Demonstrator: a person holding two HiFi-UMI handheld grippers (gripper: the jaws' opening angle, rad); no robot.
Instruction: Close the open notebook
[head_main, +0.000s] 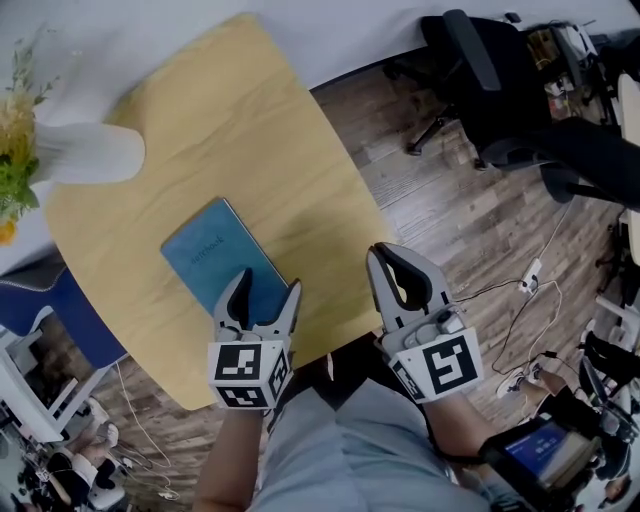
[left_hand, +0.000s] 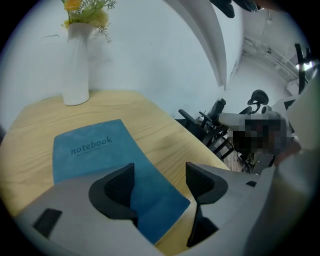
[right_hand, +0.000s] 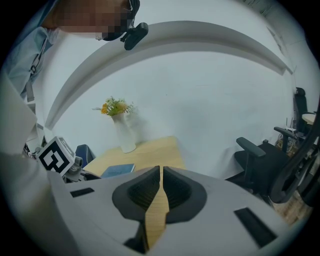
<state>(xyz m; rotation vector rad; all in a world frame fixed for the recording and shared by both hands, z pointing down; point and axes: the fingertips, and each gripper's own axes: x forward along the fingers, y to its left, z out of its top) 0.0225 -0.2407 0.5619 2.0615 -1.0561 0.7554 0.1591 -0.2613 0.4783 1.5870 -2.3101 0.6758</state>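
Observation:
A blue notebook (head_main: 215, 255) lies shut on the round wooden table (head_main: 280, 150), its cover up with the word "notebook" readable in the left gripper view (left_hand: 95, 150). My left gripper (head_main: 267, 285) hovers over the notebook's near end, open, with nothing between its jaws (left_hand: 160, 175). My right gripper (head_main: 398, 258) is off to the right by the table's near edge, apart from the notebook, and its jaws are pressed together on nothing (right_hand: 161, 175). In the right gripper view the notebook (right_hand: 118, 170) shows small, far to the left.
A white vase (head_main: 90, 152) with yellow flowers stands at the table's far left (left_hand: 76, 65). Black office chairs (head_main: 500, 90) stand on the wooden floor to the right, with cables (head_main: 530, 290) nearby. A blue chair (head_main: 60, 310) is at the left, under the table's edge.

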